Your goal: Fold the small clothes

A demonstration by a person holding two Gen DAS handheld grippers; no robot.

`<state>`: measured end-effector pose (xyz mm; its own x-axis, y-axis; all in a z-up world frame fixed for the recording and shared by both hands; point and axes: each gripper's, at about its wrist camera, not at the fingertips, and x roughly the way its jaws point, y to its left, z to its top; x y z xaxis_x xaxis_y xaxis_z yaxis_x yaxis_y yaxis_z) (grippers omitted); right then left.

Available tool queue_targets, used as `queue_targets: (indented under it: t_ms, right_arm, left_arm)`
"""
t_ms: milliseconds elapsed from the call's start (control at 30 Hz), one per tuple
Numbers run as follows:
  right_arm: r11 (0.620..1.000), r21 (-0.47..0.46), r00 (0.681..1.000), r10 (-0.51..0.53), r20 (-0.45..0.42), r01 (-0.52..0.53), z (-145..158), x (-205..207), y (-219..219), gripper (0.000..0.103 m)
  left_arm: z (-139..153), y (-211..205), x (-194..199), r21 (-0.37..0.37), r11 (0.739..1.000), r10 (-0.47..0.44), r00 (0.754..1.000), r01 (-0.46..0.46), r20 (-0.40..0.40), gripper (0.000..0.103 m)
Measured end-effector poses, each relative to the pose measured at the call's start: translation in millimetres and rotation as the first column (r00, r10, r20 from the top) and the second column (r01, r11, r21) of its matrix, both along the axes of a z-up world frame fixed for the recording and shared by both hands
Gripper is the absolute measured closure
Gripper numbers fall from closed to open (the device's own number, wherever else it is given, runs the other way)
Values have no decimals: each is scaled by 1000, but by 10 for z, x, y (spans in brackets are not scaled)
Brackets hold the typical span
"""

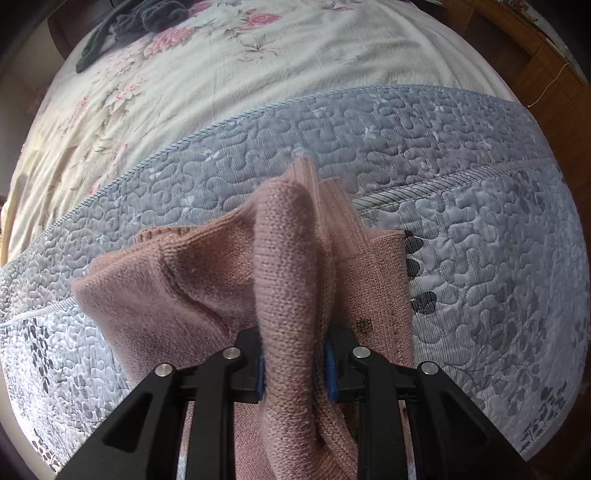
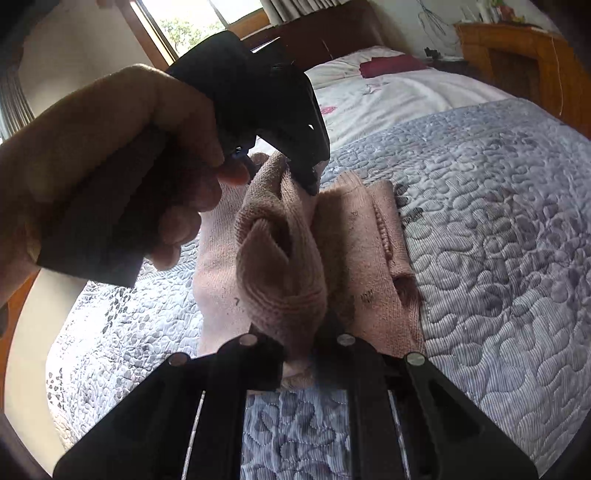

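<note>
A pink knit sweater [image 1: 177,280] lies bunched on a grey-blue quilt [image 1: 480,221]. My left gripper [image 1: 295,365] is shut on a raised fold of its sleeve [image 1: 284,258], which fills the gap between the blue pads. In the right wrist view the same sweater [image 2: 369,236] lies ahead, and my right gripper [image 2: 301,350] is shut on the ribbed cuff end of the sleeve [image 2: 273,251]. A hand [image 2: 110,155] holds the left gripper [image 2: 312,184] just beyond, pinching the far end of that sleeve. The sleeve hangs lifted between both grippers.
A cream floral sheet [image 1: 221,74] covers the bed beyond the quilt [image 2: 498,221]. A dark green garment [image 1: 147,18] lies at its far corner and a dark red one [image 2: 391,64] near the headboard. A wooden nightstand [image 2: 517,55] stands at the right.
</note>
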<state>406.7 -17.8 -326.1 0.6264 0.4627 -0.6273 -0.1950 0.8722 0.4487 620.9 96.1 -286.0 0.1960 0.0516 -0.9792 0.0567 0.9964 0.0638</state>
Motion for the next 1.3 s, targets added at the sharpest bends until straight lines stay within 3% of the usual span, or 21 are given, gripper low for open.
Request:
queue_targets:
  t_ms: [67, 133, 200, 233, 300, 400, 433, 467, 500, 633, 700, 733, 800, 833, 867, 1000, 1133, 1233, 1300]
  right_arm:
    - [997, 77, 999, 2, -46, 2, -98, 23, -134, 93]
    - [986, 168, 993, 5, -120, 16, -266, 74, -307, 93]
    - [970, 241, 981, 27, -194, 21, -456, 128, -449, 93]
    - [957, 289, 973, 48, -226, 20, -548, 151, -515, 93]
    - [927, 375, 961, 103, -258, 2, -662, 201, -609, 91]
    - [885, 457, 946, 218, -239, -88, -611, 318, -649, 73]
    - [871, 478, 939, 250, -238, -111, -571, 384, -659, 45]
    - [861, 493, 932, 270, -240, -123, -535, 456, -663, 23]
    - [852, 505, 922, 297, -247, -139, -513, 547, -648, 19]
    - [830, 526, 861, 397, -319, -188, -541, 968, -524, 18]
    - [836, 511, 830, 422, -366, -200, -595, 1177, -452, 19]
    - [846, 495, 810, 425, -404, -198, -637, 1270, -427, 24]
    - [857, 467, 781, 439, -445, -216, -651, 1333, -365, 45]
    - [870, 434, 780, 436, -450, -236, -627, 1339, -349, 74]
    - [882, 402, 782, 424, -456, -244, -605, 1347, -374, 91]
    - [904, 343, 835, 384, -394, -254, -387, 1132, -576, 93]
    - [936, 288, 866, 309, -393, -203, -567, 871, -764, 92]
    - [921, 302, 870, 348, -349, -247, -559, 829, -742, 81]
    - [933, 291, 902, 302, -309, -213, -363, 962, -832, 61]
  left_arm:
    - [-39, -64, -40, -8, 1000, 15, 1000, -14, 27, 76]
    - [-43, -75, -84, -127, 992, 25, 998, -17, 59, 56]
    - [-44, -3, -137, -360, 933, 42, 997, -14, 68, 45]
    - [-54, 69, -166, -440, 898, 67, 996, -34, 61, 40]
    - [-36, 252, -250, -531, 844, 125, 990, -74, 59, 38]
    - [94, 618, -444, -628, 772, 184, 980, -94, 79, 37]
    - [157, 752, -513, -649, 756, 194, 976, -88, 93, 36]
    - [216, 865, -594, -664, 743, 202, 973, -80, 108, 35]
    - [264, 969, -658, -680, 730, 203, 972, -68, 120, 34]
    - [447, 1376, -852, -739, 673, 203, 967, -25, 152, 30]
    - [439, 1487, -906, -746, 665, 196, 971, -28, 138, 30]
    - [424, 1539, -927, -740, 671, 196, 972, -35, 132, 30]
    - [406, 1645, -964, -729, 684, 197, 971, -38, 134, 30]
    - [400, 1681, -966, -727, 686, 195, 971, -36, 136, 30]
    - [400, 1711, -976, -729, 684, 192, 971, -31, 139, 30]
    - [394, 1770, -933, -741, 671, 187, 969, -4, 164, 30]
    - [254, 1762, -790, -733, 680, 179, 968, 7, 175, 30]
    - [-1, 1723, -667, -712, 702, 174, 975, -27, 135, 29]
    - [-73, 1726, -627, -705, 709, 177, 974, -27, 141, 27]
